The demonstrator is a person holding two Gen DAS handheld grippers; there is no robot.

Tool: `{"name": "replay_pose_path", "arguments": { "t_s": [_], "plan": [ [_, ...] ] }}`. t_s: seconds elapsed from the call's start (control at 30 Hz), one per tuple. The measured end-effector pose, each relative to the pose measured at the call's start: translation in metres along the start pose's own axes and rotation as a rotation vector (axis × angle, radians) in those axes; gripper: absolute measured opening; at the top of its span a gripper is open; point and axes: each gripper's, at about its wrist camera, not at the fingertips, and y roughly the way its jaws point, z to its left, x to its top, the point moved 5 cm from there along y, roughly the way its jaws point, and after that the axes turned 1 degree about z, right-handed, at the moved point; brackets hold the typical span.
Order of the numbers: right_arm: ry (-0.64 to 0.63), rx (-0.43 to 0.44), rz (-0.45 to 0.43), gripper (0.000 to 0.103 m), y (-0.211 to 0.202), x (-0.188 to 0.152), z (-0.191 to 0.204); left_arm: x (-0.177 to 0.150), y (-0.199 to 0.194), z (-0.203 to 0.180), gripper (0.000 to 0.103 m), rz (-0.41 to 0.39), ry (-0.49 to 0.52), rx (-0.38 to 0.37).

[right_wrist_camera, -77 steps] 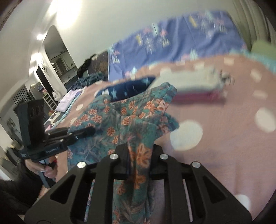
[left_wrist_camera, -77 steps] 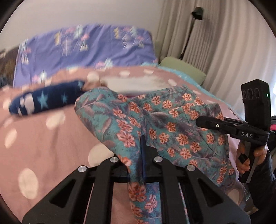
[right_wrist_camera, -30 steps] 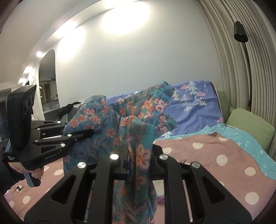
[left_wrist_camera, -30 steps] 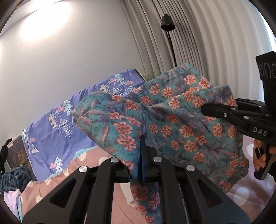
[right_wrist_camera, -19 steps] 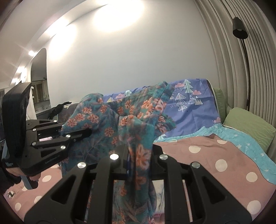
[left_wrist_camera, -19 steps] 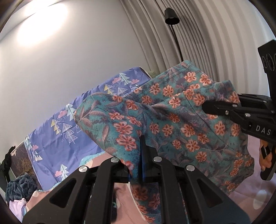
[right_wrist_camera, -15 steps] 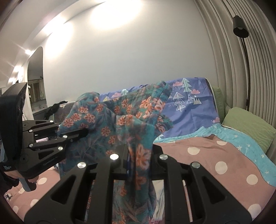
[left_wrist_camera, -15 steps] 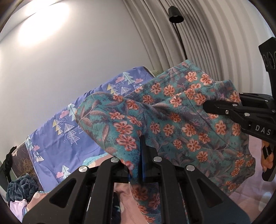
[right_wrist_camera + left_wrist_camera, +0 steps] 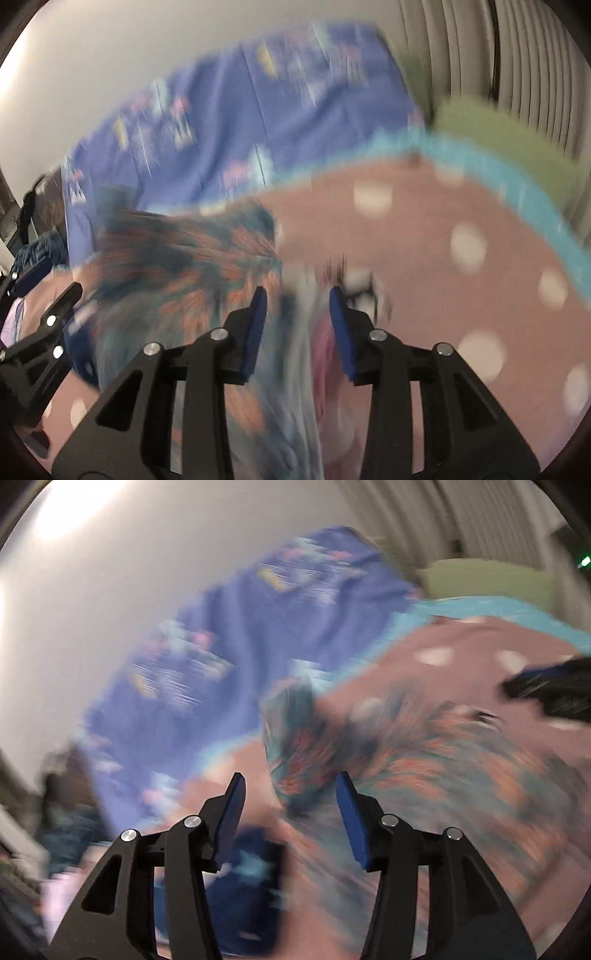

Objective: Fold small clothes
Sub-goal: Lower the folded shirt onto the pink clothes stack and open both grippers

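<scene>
Surface: polka-dot bedspread (image 9: 461, 657) | floral garment (image 9: 424, 753) released, better laid flat | left gripper (image 9: 288, 794) and right gripper (image 9: 293, 308) jaws just parted, nothing pinched

Both views are smeared by motion blur, and no text, label or number can be read.

Floral garment (image 9: 424, 760) on bedspread (image 9: 424, 236), betw. left gripper (image 9: 290, 794) & right gripper (image 9: 295, 306); starred cloth (image 9: 255, 878) near-left of it; hanging sheet (image 9: 229, 122) far behind; pillow (image 9: 491, 133) far right.
</scene>
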Motion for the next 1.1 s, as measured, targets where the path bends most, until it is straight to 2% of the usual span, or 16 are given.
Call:
{"name": "replay_pose_path", "arguments": {
  "t_s": [0.07,0.13,0.23,0.27,0.3,0.37,0.43,0.5,0.57,0.67,0.7,0.77,0.97,1.03,1.07,1.1],
  "plan": [
    [-0.038,-0.056,0.089,0.036,0.024,-0.029,-0.007,-0.020,0.008,-0.021,0.057,0.027,0.066,-0.026],
    [-0.066,-0.092,0.093,0.036,0.030,-0.046,-0.011,-0.040,0.022,-0.045,0.057,0.094,0.147,-0.049],
    [-0.107,-0.137,0.089,0.036,0.029,-0.065,-0.014,-0.054,0.024,-0.061,0.043,0.079,0.148,-0.063],
    [-0.119,-0.149,0.099,0.036,0.029,-0.068,-0.014,-0.055,0.024,-0.063,0.033,0.091,0.112,-0.106],
    [-0.116,-0.149,0.097,0.036,0.027,-0.067,-0.016,-0.057,0.026,-0.061,0.028,0.099,0.088,-0.123],
    [-0.096,-0.158,0.025,0.031,0.006,-0.060,-0.016,-0.059,0.025,-0.063,0.025,0.107,0.087,-0.130],
    [-0.112,-0.111,-0.074,0.023,-0.021,-0.051,-0.007,-0.062,0.026,-0.064,0.020,0.108,0.098,-0.138],
    [-0.173,0.004,-0.142,0.023,-0.047,-0.052,0.016,-0.065,0.025,-0.069,0.013,0.104,0.085,-0.155],
    [-0.248,0.071,-0.141,0.020,-0.056,-0.062,0.037,-0.069,0.025,-0.068,0.011,0.091,0.056,-0.160],
    [-0.282,0.003,0.007,0.020,-0.020,-0.093,0.036,-0.075,0.026,-0.062,0.011,0.063,-0.020,-0.180],
    [-0.274,-0.009,0.034,0.022,-0.001,-0.107,0.027,-0.079,0.024,-0.061,0.011,0.049,-0.044,-0.215],
    [-0.269,-0.016,-0.023,0.022,0.002,-0.117,0.021,-0.082,0.022,-0.061,0.011,0.021,-0.069,-0.237],
    [-0.201,-0.016,-0.027,0.024,0.002,-0.125,0.015,-0.090,0.018,-0.058,0.013,-0.002,-0.198,-0.234],
    [-0.200,-0.025,-0.031,0.024,0.000,-0.124,0.014,-0.093,0.009,-0.061,0.014,0.004,-0.191,-0.206],
    [-0.202,-0.033,-0.032,0.025,-0.002,-0.124,0.015,-0.095,0.002,-0.061,0.017,0.011,-0.185,-0.194],
    [-0.206,-0.052,-0.034,0.025,-0.003,-0.124,0.016,-0.099,-0.011,-0.062,0.027,0.024,-0.184,-0.202]
  ]
}}
